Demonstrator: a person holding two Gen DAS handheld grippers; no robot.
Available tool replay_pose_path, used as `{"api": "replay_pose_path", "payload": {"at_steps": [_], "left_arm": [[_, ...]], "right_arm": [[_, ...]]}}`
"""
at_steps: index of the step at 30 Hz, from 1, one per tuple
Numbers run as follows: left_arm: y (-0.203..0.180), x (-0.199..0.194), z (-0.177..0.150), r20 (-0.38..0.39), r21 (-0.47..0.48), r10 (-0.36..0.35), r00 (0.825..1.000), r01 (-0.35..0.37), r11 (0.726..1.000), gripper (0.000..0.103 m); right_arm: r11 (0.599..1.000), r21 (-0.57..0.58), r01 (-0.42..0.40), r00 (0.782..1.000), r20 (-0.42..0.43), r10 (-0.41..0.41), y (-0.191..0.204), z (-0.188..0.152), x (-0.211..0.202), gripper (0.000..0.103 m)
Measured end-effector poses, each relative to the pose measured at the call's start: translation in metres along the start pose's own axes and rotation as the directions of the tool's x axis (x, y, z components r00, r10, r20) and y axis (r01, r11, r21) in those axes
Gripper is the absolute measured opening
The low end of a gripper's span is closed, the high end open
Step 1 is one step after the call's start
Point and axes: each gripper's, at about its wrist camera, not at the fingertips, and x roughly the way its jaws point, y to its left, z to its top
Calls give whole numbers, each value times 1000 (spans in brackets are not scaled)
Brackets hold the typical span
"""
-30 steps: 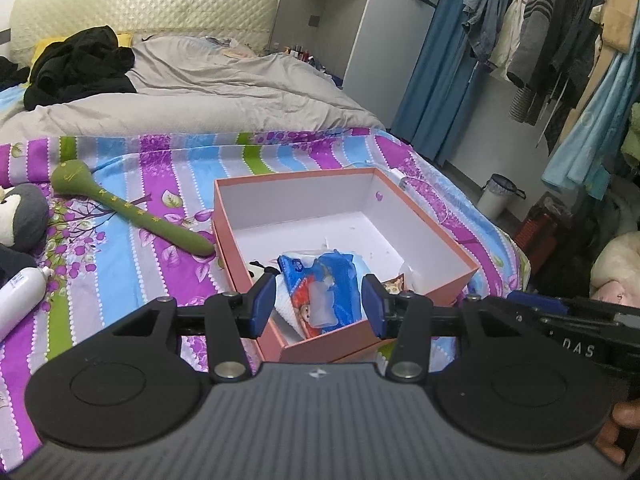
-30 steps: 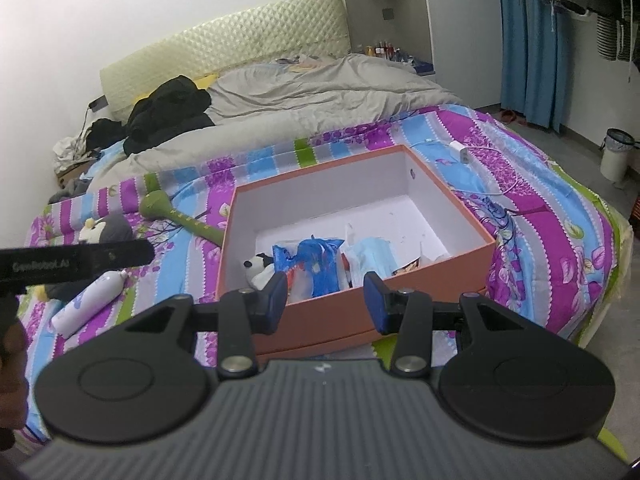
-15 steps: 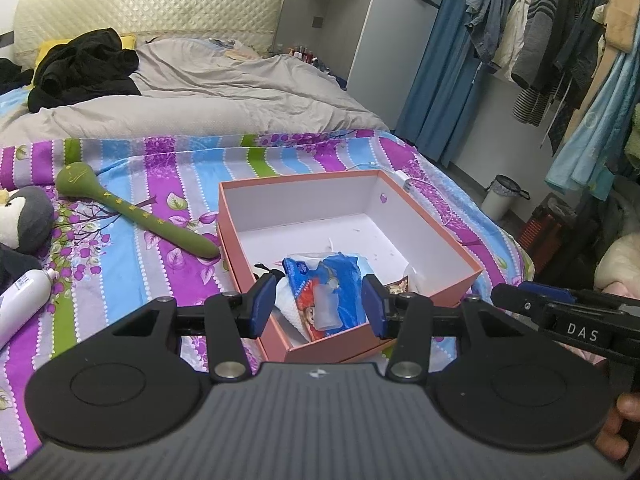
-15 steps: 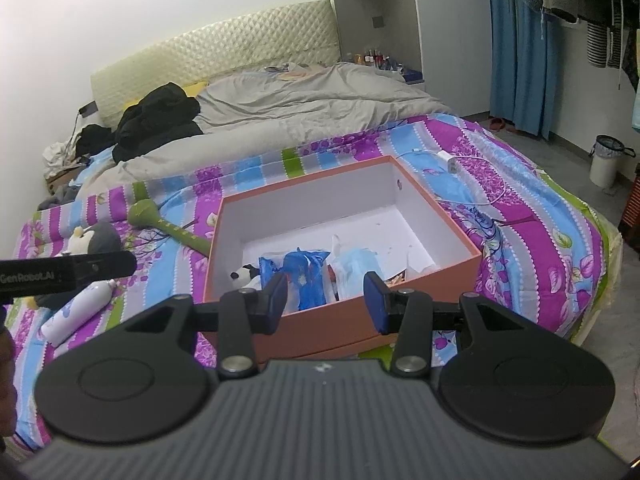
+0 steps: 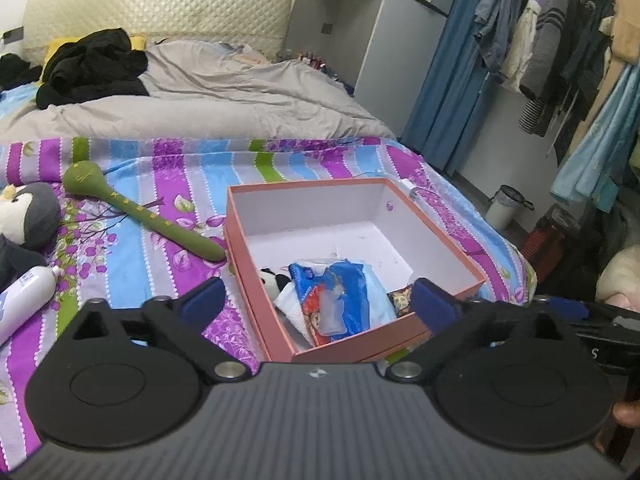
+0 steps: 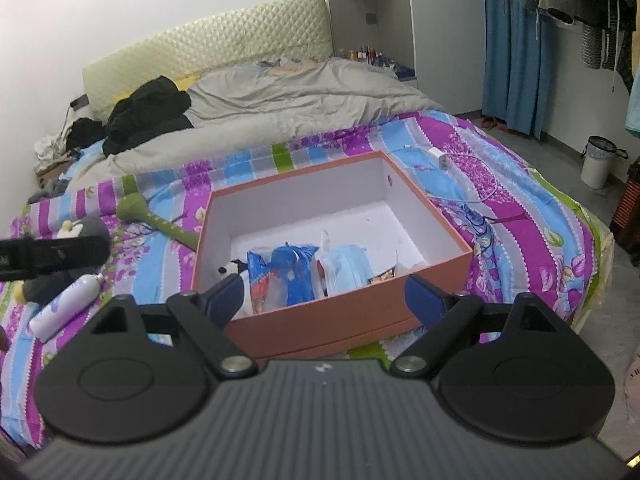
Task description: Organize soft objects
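Observation:
An orange box with a white inside sits on the striped bedspread. In it lie a blue printed packet, a small panda plush and a pale blue face mask. A green plush stick, a grey penguin plush and a white bottle lie left of the box. My left gripper and right gripper are both open and empty, held above the box's near edge.
A grey duvet and black clothes cover the far bed. A white charger and cable lie right of the box. A small bin, a wardrobe and hanging clothes stand on the right.
Both grippers have opened wide from a narrow gap. Both views have drawn back slightly from the box.

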Motion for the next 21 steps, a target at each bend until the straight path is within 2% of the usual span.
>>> {"api": "replay_pose_path", "payload": {"at_steps": [4, 7, 16, 18, 21], "left_arm": [[1, 3, 0, -24, 14, 31, 999, -30, 999, 103], [2, 5, 0, -45, 7, 26, 999, -26, 1000, 103], [-4, 6, 0, -56, 24, 57, 997, -56, 998, 103], [-6, 5, -1, -54, 29, 67, 996, -65, 997, 103], [-6, 5, -2, -52, 27, 65, 997, -63, 998, 103]], "right_arm": [[1000, 4, -3, 1000, -1, 3, 1, -2, 0, 89], [1000, 9, -3, 1000, 7, 3, 1, -5, 1, 89], [1000, -7, 8, 1000, 22, -8, 3, -7, 0, 90], [1000, -9, 13, 1000, 20, -12, 3, -7, -1, 103], [1000, -6, 18, 1000, 15, -18, 2, -8, 0, 103]]}}
